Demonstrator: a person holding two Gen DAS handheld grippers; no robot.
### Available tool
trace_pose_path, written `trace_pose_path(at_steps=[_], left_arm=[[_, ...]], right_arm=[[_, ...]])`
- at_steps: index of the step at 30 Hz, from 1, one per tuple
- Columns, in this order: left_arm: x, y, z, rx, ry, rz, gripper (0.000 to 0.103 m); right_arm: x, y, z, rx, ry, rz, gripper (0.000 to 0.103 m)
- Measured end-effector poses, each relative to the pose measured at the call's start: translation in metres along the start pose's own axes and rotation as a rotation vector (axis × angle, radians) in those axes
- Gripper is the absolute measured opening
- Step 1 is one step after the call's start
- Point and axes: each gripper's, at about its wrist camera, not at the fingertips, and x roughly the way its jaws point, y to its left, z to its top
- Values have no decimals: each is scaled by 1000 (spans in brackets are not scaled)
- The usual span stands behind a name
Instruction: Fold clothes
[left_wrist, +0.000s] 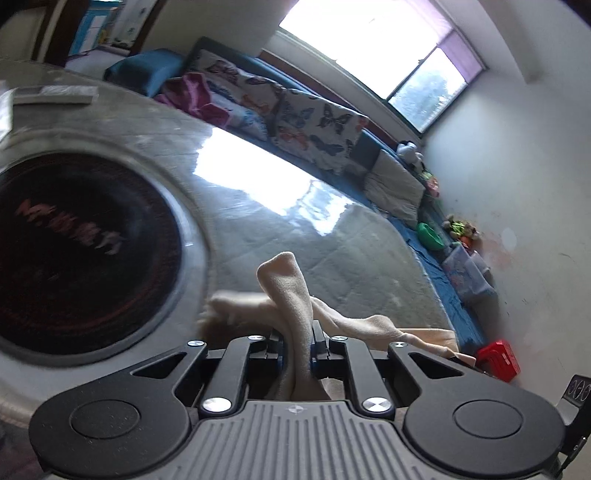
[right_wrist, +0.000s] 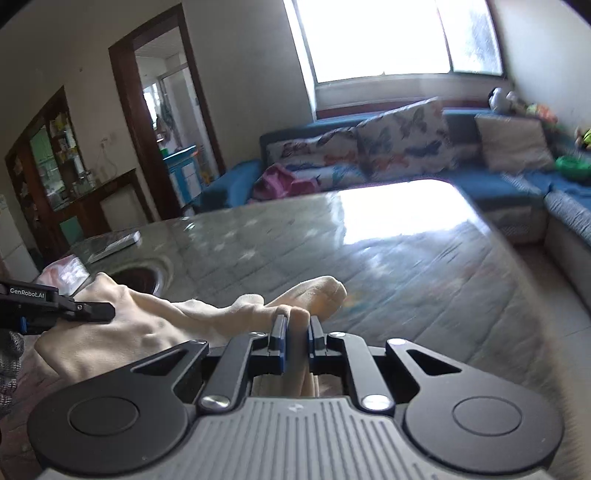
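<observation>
Left gripper (left_wrist: 298, 343) has its black fingers clamped on a bunched fold of the cream soft-knit garment (left_wrist: 291, 291); cloth fills the gap between the pads and a rounded lobe sticks up past the tips. Right gripper (right_wrist: 295, 334) is likewise pinched on a fold of the same garment (right_wrist: 207, 317), with a rounded end poking out ahead of the fingers. In the right wrist view the left gripper comes in from the left frame edge, fingertip (right_wrist: 98, 311) lying over the cloth, so the two grips are near each other on one wrinkled heap. The rest of the garment hangs slack toward the near edge of the grey-green glossy tabletop (right_wrist: 406, 266); whether it touches the surface cannot be told. Dark round inset disc with a metal rim (left_wrist: 77, 254) sits in the tabletop just left of the cloth. A flat grey book-like object (right_wrist: 114, 242) lies near the table's far left edge, well apart. Ahead and to the right of the grippers the tabletop is bare, with strong window glare (right_wrist: 399, 212) on the far part. Table's right edge runs diagonally, with the blue sofa (right_wrist: 491, 181) beyond it. Butterfly-print cushions (left_wrist: 314, 125) line the sofa back.
</observation>
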Motion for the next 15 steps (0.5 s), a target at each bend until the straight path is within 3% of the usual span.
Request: trace_pose_path(at_steps=[8,10,15], left_arm=[[52,-60,8,96,39,-80,13],[64,-70,9,117,49,-82,13],[68,-68,10,143,51,-55,13]], right_arm=[[-38,-45,25,20,-66,-156,3],[-40,-62,25,75,-49,-147,3],[-31,-87,0,153,13,-108,17]])
